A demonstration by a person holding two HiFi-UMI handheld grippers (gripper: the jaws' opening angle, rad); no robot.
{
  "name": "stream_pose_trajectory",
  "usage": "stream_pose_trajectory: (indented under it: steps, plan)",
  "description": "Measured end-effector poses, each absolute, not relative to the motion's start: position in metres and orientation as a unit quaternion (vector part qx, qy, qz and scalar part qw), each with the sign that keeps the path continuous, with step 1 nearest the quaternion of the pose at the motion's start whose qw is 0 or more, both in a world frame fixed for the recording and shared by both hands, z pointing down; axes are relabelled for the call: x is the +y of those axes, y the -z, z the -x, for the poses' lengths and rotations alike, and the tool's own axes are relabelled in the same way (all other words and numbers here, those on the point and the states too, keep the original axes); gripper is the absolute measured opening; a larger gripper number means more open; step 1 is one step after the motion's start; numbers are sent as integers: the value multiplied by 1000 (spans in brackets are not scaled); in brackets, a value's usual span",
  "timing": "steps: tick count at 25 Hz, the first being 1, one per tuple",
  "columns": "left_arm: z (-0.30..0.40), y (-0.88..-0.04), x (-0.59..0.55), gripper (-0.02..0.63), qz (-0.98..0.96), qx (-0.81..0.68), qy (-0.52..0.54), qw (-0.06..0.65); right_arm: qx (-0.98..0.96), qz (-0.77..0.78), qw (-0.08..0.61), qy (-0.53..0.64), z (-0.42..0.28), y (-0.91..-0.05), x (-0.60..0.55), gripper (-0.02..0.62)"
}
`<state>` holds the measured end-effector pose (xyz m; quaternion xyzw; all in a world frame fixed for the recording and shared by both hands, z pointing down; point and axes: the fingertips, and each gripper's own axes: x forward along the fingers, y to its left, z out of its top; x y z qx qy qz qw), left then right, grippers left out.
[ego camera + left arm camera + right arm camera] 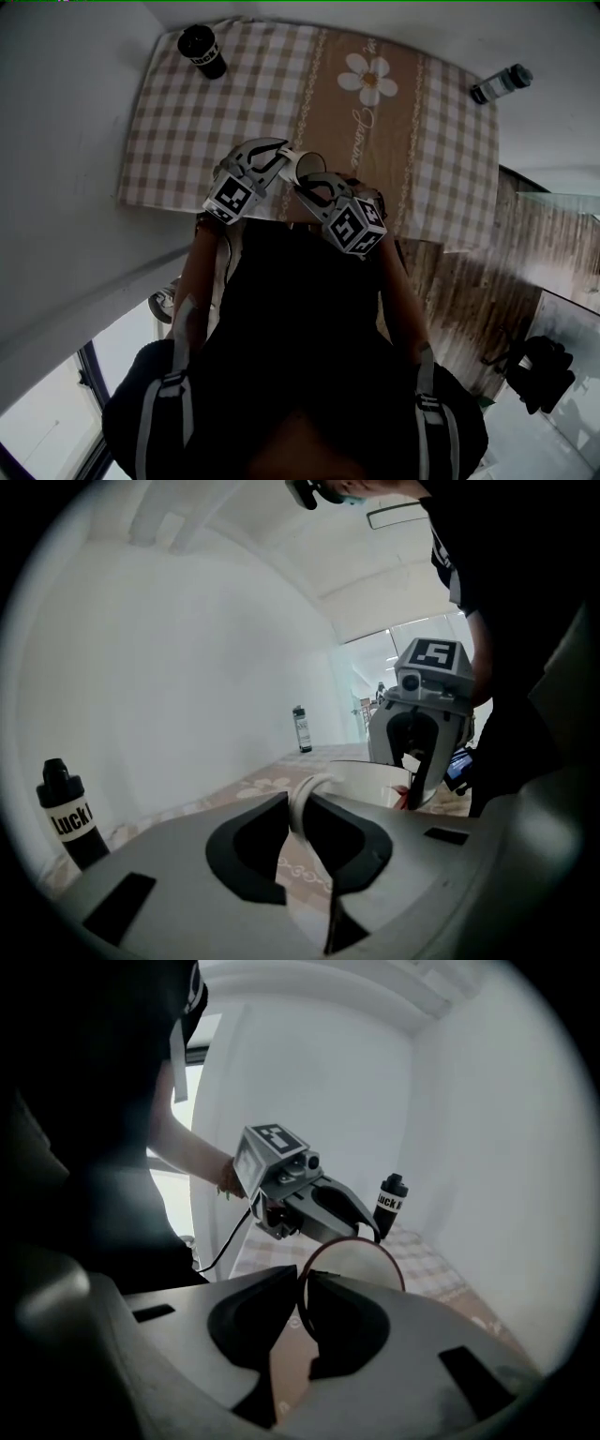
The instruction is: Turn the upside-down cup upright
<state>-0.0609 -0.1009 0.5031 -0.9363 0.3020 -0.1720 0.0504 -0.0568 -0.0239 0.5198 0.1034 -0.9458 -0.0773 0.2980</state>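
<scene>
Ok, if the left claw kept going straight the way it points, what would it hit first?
The left claw is shut on the cup by its handle; straight ahead, the right claw gripping the rim looks first in line, though depth is unclear.

A black bottle [202, 51] and a grey bottle [501, 82] occupy opposite corners of the checked tablecloth [159, 141].

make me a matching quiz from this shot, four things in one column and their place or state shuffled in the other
1 left tongs
2 right tongs
3 black bottle
4 slim grey bottle

a far right corner of the table
b shut on the cup's handle
c far left corner of the table
d shut on the cup's rim

Pairs: 1-b, 2-d, 3-c, 4-a
</scene>
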Motion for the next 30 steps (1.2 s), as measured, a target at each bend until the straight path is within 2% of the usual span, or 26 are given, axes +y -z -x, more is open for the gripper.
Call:
stream_pose_trajectory:
  steps: [4,7,11,14,17,18,23,30]
  plan:
    - [61,-499,-106,41,935,319,150,32,-934,-120,317,112,54,-520,-30,40]
    - [67,-490,-114,46,933,342,115,-2,-934,-160,280,153,51,-505,-39,62]
    - [77,-482,-127,44,923,375,76,-44,-918,-239,238,210,41,-488,-56,129]
    - [88,-482,-133,44,913,399,50,-71,-920,-290,196,173,33,-481,-68,194]
    - [91,-477,-136,44,911,400,16,-101,-937,-315,134,74,29,-475,-76,332]
    - [91,-475,-136,44,912,396,3,-110,-942,-316,112,36,31,-474,-79,359]
    - [88,-467,-132,43,909,392,-41,-132,-950,-304,52,-48,48,-472,-88,439]
    - [65,-466,-123,44,922,364,-42,-123,-942,-331,55,-34,41,-467,-95,441]
